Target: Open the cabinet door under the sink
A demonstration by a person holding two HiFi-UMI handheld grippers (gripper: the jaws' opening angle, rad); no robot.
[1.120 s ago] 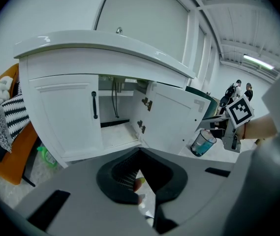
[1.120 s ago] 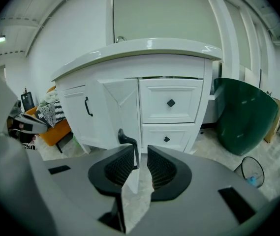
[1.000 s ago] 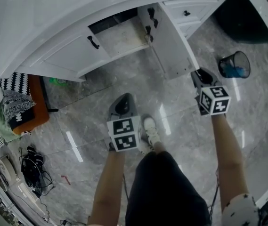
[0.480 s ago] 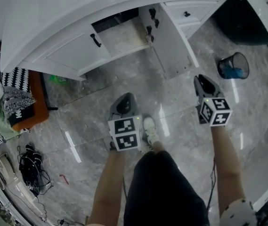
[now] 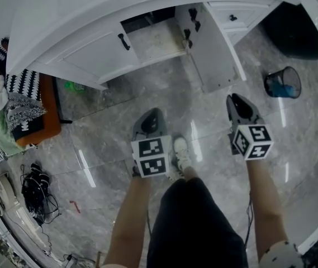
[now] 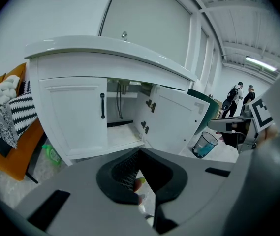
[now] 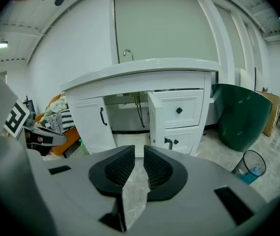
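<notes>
The right gripper [image 5: 238, 104] is found drawn back from the lower corner of the cabinet door [image 5: 217, 54], beside which it was held a second ago. It is now kept apart from the door, over the grey marble floor [image 5: 114, 121]. Its jaws have just been closing a little, yet a gap is left between the ribbed pads [image 7: 125, 166]. Nothing is held there; only floor is seen through the gap.

The jaws of the left gripper [image 5: 151, 116] are brought together at the tips, with nothing caught between them. This gripper is held over the floor in front of the cabinet, just beside a white shoe [image 5: 179, 149].

The right-hand door under the sink counter [image 5: 119, 4] is swung out wide, and its inner face with two dark hinges [image 6: 151, 104] is seen from the left gripper view. The cabinet floor [image 5: 156, 42] is laid bare, and pipes [image 6: 119, 100] are seen hanging inside. The left-hand door [image 5: 89, 59] is shut, its black handle [image 5: 124, 41] near the opening. A mesh wastebasket [image 5: 283, 84] is set further right.
</notes>
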